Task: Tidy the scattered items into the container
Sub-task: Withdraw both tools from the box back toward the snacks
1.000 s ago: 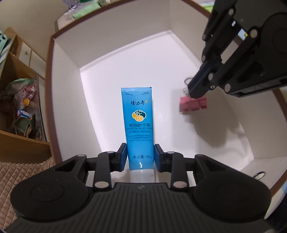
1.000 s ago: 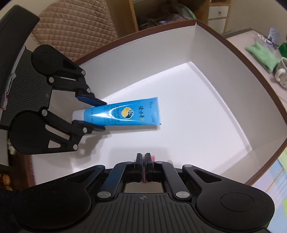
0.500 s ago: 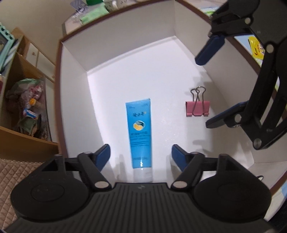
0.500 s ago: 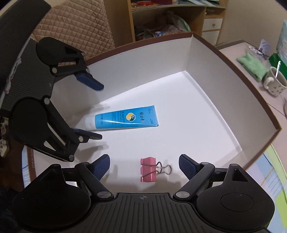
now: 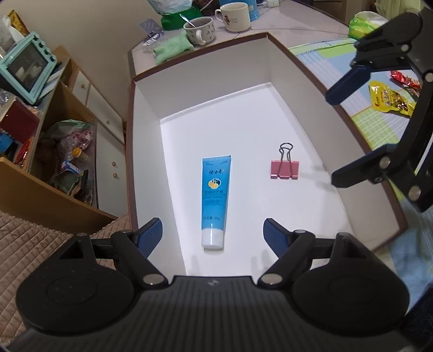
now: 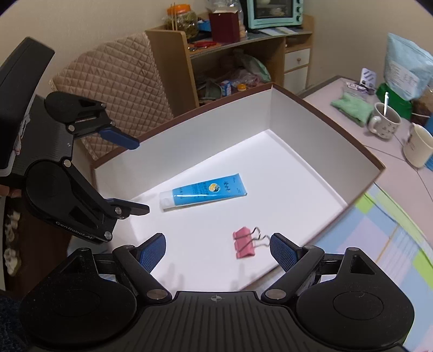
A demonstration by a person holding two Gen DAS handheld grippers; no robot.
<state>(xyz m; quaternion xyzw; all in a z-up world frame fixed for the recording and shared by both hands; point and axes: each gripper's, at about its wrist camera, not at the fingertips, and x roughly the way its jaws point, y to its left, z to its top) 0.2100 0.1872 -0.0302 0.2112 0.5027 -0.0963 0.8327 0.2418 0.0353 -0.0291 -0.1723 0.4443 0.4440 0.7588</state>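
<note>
A blue hand-cream tube point(image 5: 215, 195) point(image 6: 201, 192) lies flat on the white floor of the brown-rimmed box point(image 5: 200, 52) point(image 6: 327, 116). To its right rests a pink binder clip point(image 5: 284, 169) point(image 6: 245, 243). My left gripper point(image 5: 213, 235) point(image 6: 135, 177) hangs open above the box's near end, just behind the tube's white cap. Over the box's right side, my right gripper point(image 6: 216, 250) point(image 5: 341, 138) is open too, with the clip below and between its fingers. Neither holds anything.
Two mugs point(image 5: 199, 28) point(image 5: 235, 16), a green cloth point(image 5: 173, 48) and snack packets point(image 5: 389, 98) sit on the table around the box. A wooden shelf point(image 5: 54, 151) full of clutter and a quilted chair point(image 6: 113, 86) stand at the left.
Both grippers opened, releasing the tube and the clip onto the box floor, then rose and drew back from the box.
</note>
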